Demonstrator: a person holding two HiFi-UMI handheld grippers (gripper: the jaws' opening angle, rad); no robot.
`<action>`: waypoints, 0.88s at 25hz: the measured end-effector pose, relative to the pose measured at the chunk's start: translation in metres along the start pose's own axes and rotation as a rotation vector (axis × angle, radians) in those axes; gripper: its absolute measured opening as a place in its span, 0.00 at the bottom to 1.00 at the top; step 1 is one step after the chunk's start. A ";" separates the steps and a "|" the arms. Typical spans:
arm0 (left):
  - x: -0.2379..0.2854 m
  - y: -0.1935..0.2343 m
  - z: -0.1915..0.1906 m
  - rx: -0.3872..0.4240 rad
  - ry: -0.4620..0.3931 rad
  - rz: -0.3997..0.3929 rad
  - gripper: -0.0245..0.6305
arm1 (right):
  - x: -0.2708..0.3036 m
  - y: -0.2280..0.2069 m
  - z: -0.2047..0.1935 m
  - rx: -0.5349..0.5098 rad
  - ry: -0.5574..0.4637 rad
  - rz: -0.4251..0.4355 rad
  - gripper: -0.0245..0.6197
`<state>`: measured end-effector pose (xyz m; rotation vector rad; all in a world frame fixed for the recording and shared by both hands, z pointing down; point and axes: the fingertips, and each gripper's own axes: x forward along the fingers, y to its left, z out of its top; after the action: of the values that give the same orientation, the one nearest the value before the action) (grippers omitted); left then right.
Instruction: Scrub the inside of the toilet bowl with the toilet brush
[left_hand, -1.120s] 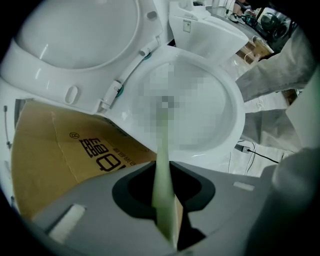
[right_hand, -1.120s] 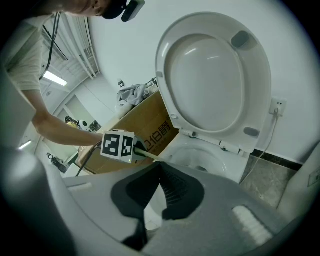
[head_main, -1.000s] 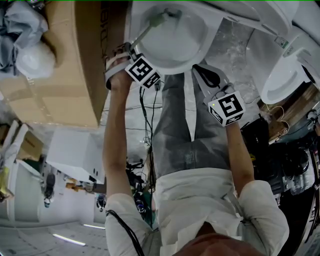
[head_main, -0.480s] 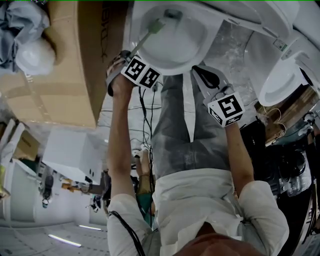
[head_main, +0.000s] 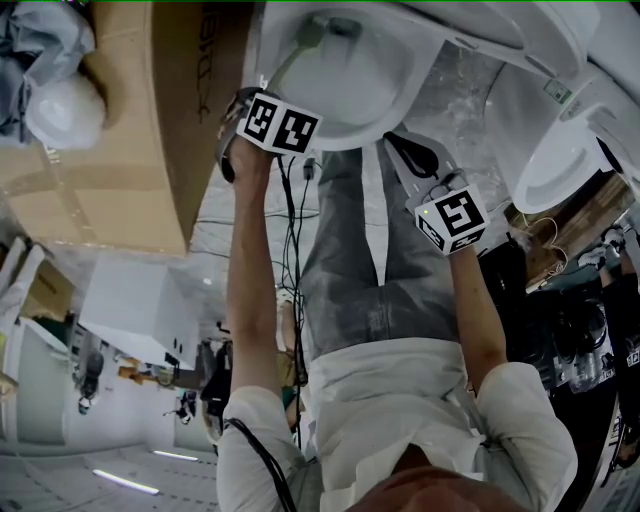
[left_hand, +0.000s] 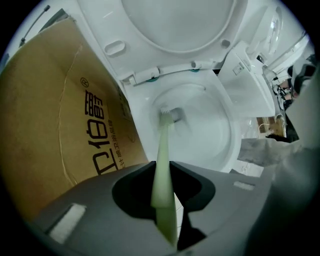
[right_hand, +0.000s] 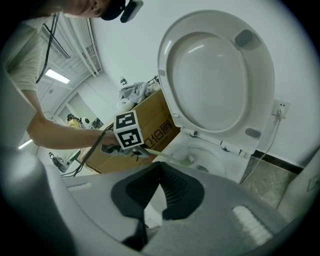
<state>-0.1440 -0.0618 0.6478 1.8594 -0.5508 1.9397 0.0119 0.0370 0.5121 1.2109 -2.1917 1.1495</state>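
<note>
The white toilet bowl (head_main: 372, 92) is at the top of the head view, its seat and lid (right_hand: 215, 75) raised. My left gripper (head_main: 262, 94) is at the bowl's near-left rim, shut on the pale green toilet brush handle (left_hand: 162, 167). The brush head (left_hand: 170, 116) is down inside the bowl (left_hand: 215, 132), near its back wall. From the right gripper view, the brush (right_hand: 172, 157) reaches in over the rim. My right gripper (head_main: 408, 142) hovers in front of the bowl, shut with nothing in it (right_hand: 160, 172).
A large cardboard box (head_main: 130, 120) stands tight against the toilet's left side. A second white toilet (head_main: 565, 160) is at the right. Cables (head_main: 292, 220) trail on the floor by the person's grey trouser legs (head_main: 350, 250).
My left gripper has moved forward to the bowl's rim, and the brush head has slid farther toward the back left of the bowl. The right gripper has stayed put.
</note>
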 end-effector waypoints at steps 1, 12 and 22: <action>-0.001 0.001 0.004 -0.014 -0.011 -0.003 0.19 | 0.000 -0.001 0.000 0.001 -0.001 0.000 0.04; -0.012 0.003 0.054 -0.042 -0.034 0.019 0.19 | -0.008 -0.006 0.000 -0.002 0.003 -0.003 0.04; -0.012 -0.023 0.084 0.022 0.002 0.071 0.19 | -0.012 -0.011 -0.006 0.007 0.009 0.008 0.04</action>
<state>-0.0600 -0.0872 0.6391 1.8744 -0.6051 2.0009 0.0276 0.0452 0.5129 1.1981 -2.1901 1.1640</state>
